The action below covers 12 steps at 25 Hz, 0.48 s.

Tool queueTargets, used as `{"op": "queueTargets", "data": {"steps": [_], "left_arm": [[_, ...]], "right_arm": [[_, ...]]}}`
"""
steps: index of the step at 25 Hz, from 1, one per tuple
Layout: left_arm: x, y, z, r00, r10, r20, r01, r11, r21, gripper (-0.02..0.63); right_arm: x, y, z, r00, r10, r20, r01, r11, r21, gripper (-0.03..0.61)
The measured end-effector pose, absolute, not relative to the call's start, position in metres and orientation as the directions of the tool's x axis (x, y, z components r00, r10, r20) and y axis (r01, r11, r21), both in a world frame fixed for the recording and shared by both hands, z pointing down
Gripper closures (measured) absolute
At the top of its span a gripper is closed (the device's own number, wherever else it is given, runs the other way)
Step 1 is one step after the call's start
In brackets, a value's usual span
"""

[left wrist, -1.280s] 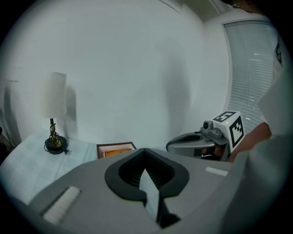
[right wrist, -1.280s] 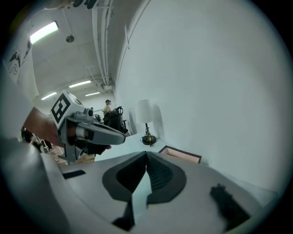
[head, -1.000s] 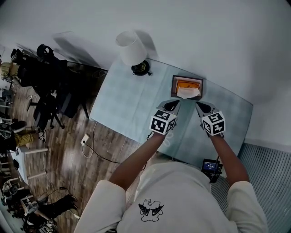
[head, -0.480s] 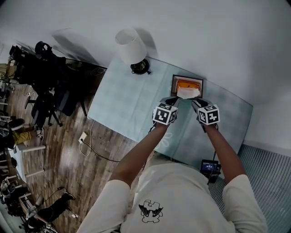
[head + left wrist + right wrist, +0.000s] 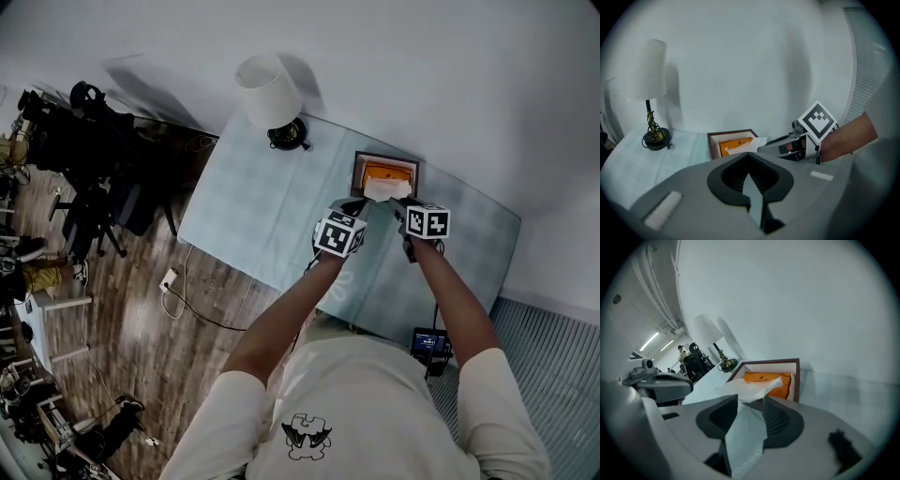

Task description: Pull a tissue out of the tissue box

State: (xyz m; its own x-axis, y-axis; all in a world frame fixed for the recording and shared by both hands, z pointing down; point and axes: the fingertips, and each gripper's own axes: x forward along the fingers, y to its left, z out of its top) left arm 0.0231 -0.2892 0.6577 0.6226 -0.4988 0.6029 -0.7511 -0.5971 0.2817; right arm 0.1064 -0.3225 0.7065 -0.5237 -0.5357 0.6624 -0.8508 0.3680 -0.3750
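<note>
A brown tissue box (image 5: 385, 174) with an orange pack inside stands on the pale blue table (image 5: 253, 211) by the wall. A white tissue (image 5: 382, 191) pokes out of its near side. My right gripper (image 5: 399, 207) is at the box's near right corner; its jaws are opening. In the right gripper view the tissue (image 5: 749, 386) lies just at the tips of the right gripper (image 5: 750, 400), and the pads do not press it. My left gripper (image 5: 351, 209) hovers at the near left corner. In its own view the left gripper (image 5: 749, 154) is shut on nothing.
A white-shaded lamp (image 5: 272, 98) on a dark base stands at the table's far left corner. Chairs and tripods (image 5: 84, 150) crowd the wooden floor to the left, with a cable on the floor. A small screen device (image 5: 431, 343) sits off the table's near right edge.
Both grippers moved forward and down to the box. The right one rolled, so its marker cube turned, and its jaws went from shut to wide apart at the tissue.
</note>
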Motion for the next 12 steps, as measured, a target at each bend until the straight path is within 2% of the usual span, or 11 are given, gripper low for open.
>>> {"op": "queueTargets", "data": {"steps": [2, 4, 5, 12], "left_arm": [[0.019, -0.289, 0.657, 0.616, -0.503, 0.606, -0.757, -0.591, 0.279, 0.607], [0.018, -0.290, 0.657, 0.614, -0.506, 0.605, -0.759, -0.588, 0.280, 0.607], [0.019, -0.290, 0.656, 0.616, -0.506, 0.604, -0.759, -0.587, 0.281, 0.607], [0.021, -0.283, 0.654, 0.620, -0.505, 0.600, -0.754, -0.595, 0.279, 0.607]], "right_arm": [[0.103, -0.323, 0.705, -0.523, -0.532, 0.666, -0.851, 0.369, -0.374, 0.422], [0.101, -0.322, 0.705, -0.514, -0.525, 0.678, -0.854, 0.389, -0.346, 0.541], [0.102, -0.321, 0.704, -0.506, -0.523, 0.686, -0.856, 0.404, -0.323, 0.557], [0.098, -0.314, 0.692, -0.492, -0.528, 0.692, -0.847, 0.472, -0.242, 0.565]]}}
